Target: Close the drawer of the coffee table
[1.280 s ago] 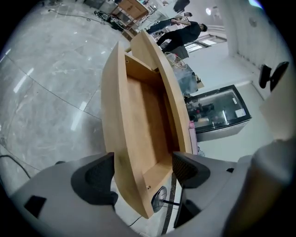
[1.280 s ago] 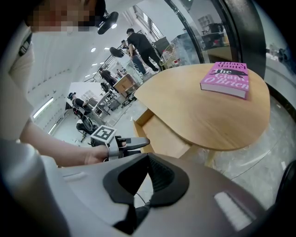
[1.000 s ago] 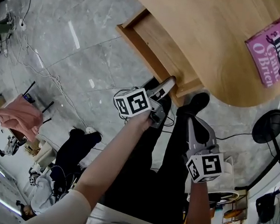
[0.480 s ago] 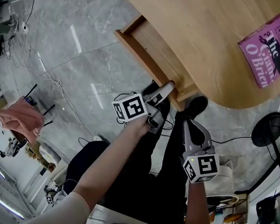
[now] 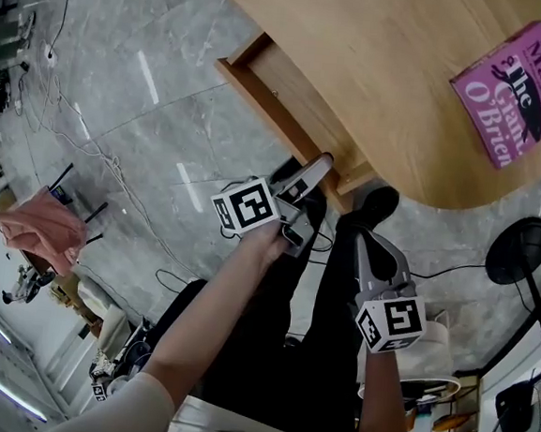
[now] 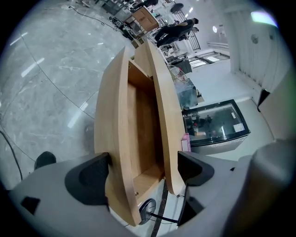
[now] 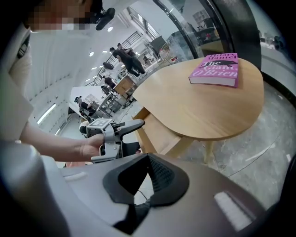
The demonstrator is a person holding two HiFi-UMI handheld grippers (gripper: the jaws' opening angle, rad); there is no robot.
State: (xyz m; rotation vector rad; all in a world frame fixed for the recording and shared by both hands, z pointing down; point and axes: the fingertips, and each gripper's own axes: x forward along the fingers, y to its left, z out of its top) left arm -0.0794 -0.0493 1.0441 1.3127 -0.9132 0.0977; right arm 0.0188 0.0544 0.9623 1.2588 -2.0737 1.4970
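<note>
two claws in frame. left claw is wide apart, and its jaws have just been opening. the drawer front panel and the near rim of the worktop both sit in the gap. left pad looks right against the outer face of the front panel. right pad stands clear of the worktop rim, so i read no clamp on anything.

drawer is pulled out from under the worktop. it's light wood, and the part of the inside i can see is bare. from the head view the left claw tip is at the drawer's near corner, just under the worktop edge.

right claw has its jaws together with nothing between them. it hangs lower than the left one, short of the worktop and apart from it, beside a black shoe on the grey floor.

right claw's camera shows a hand gripping the left claw, which points at the drawer.

one pink book lies flat at the far end of the worktop, well apart from the drawer.
</note>
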